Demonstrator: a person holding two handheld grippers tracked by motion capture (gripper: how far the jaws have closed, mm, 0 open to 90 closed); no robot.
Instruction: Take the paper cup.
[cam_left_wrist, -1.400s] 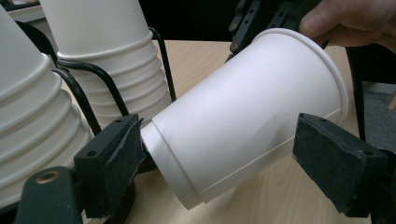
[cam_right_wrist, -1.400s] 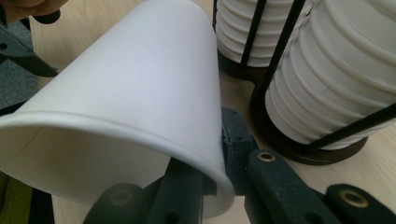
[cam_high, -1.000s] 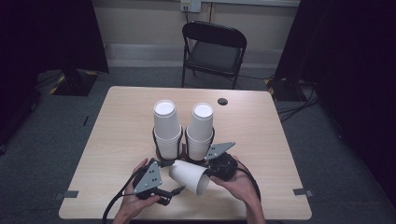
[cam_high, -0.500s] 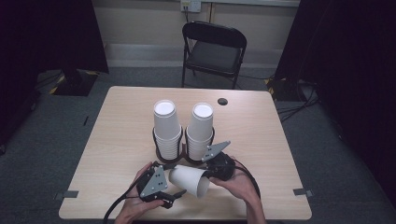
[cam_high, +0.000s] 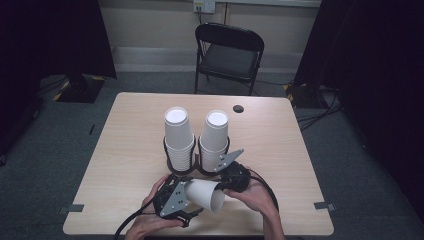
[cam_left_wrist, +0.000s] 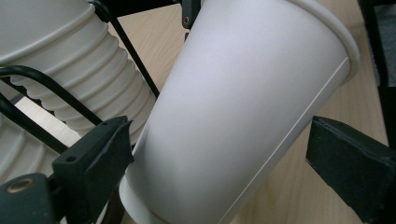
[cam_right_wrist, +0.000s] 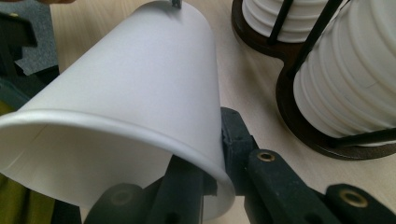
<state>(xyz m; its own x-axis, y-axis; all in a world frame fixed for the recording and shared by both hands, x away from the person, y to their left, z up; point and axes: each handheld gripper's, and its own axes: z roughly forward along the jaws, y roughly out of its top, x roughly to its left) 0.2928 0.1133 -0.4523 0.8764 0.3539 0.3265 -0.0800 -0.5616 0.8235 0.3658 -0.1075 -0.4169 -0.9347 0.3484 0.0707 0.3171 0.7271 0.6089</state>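
Right gripper (cam_high: 220, 192) pinches the rim of a white paper cup (cam_high: 202, 194) lying sideways low in the frame's centre, while the left gripper (cam_high: 182, 192), its jaws just opened wide, straddles the cup's base, before two cup stacks (cam_high: 195, 137).

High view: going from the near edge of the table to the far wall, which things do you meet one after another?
Single paper cup lying on its side between the two hand-held grippers → black cup holder with two stacks of cups → small dark round spot on the table → black folding chair.
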